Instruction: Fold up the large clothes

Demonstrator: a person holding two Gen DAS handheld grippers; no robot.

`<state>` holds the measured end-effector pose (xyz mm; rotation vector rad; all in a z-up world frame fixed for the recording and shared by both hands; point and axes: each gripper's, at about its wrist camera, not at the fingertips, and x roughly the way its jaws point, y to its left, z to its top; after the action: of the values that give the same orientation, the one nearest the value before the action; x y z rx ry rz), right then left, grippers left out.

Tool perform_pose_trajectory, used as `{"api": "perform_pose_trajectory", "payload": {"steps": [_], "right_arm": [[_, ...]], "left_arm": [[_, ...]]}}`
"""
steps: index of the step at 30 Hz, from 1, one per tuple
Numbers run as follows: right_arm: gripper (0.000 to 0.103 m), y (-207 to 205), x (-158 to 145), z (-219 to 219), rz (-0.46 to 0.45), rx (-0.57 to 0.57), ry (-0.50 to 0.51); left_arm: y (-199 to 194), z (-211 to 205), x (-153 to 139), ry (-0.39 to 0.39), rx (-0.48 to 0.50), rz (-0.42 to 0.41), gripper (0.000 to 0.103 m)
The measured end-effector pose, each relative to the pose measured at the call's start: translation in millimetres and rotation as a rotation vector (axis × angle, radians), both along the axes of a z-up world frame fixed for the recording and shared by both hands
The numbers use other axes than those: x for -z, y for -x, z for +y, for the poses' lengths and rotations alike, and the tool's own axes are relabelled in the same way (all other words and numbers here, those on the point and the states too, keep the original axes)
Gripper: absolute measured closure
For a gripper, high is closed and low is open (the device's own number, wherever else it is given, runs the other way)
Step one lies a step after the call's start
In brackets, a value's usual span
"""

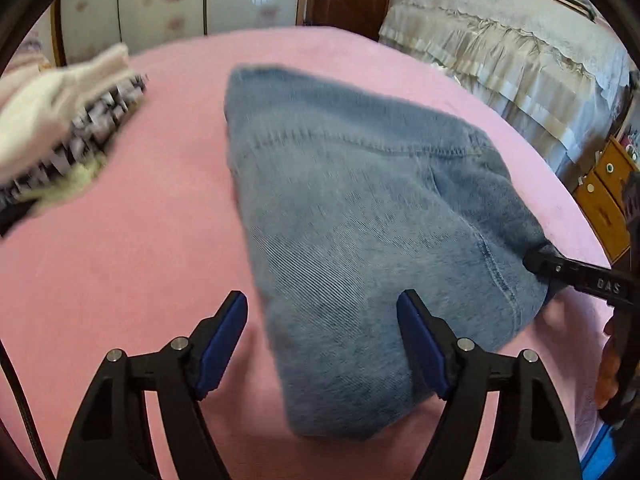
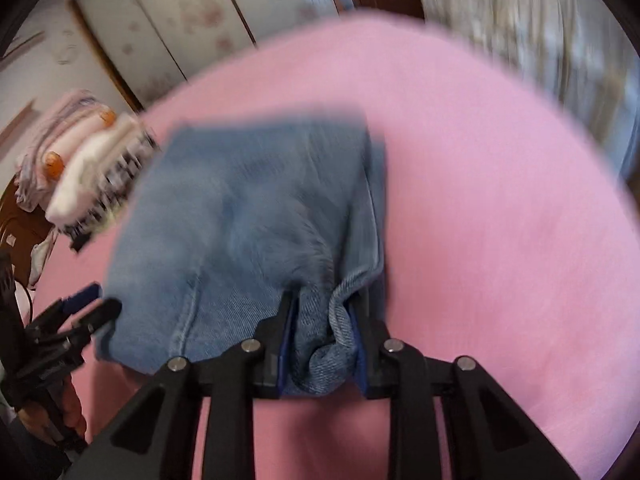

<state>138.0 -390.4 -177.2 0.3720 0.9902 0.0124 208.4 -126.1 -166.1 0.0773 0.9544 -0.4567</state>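
Right wrist view, right tongs [image 2: 322, 314] clamped on a bunched denim corner, folded jeans [image 2: 248, 216] lying mid pink bed [image 2: 500, 200], left tongs [image 1: 322, 312] gaping wide over their near edge, gripping nothing, clothes pile [image 1: 60, 128] at left edge.

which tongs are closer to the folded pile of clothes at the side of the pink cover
Left. The left tongs, open over the near end of the jeans, sit on the folded pile's side. The right tongs clamp the jeans' opposite corner, farther away.
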Motion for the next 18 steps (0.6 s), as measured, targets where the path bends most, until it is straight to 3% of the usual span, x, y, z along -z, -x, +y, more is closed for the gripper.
{"api": "perform_pose_trajectory", "payload": {"steps": [7, 12, 16, 18], "right_arm": [[0.042, 6.2, -35.7, -11.3, -0.062, 0.045, -0.051], [0.042, -31.7, -51.9, -13.8, -0.089, 0.03, -0.04], [0.043, -79.8, -26.4, -15.9, 0.019, 0.032, -0.072], [0.063, -94.0, -12.3, -19.2, 0.075, 0.055, -0.088]], "left_arm": [[-10.4, 13.4, -24.4, 0.041, -0.015, 0.022, 0.026], [-41.9, 16.6, -37.9, 0.056, -0.049, 0.013, 0.026], [-68.8, 7.2, -32.0, 0.054, -0.044, 0.063, 0.026], [-79.4, 0.0, -24.6, 0.044, -0.03, 0.094, 0.026]]}}
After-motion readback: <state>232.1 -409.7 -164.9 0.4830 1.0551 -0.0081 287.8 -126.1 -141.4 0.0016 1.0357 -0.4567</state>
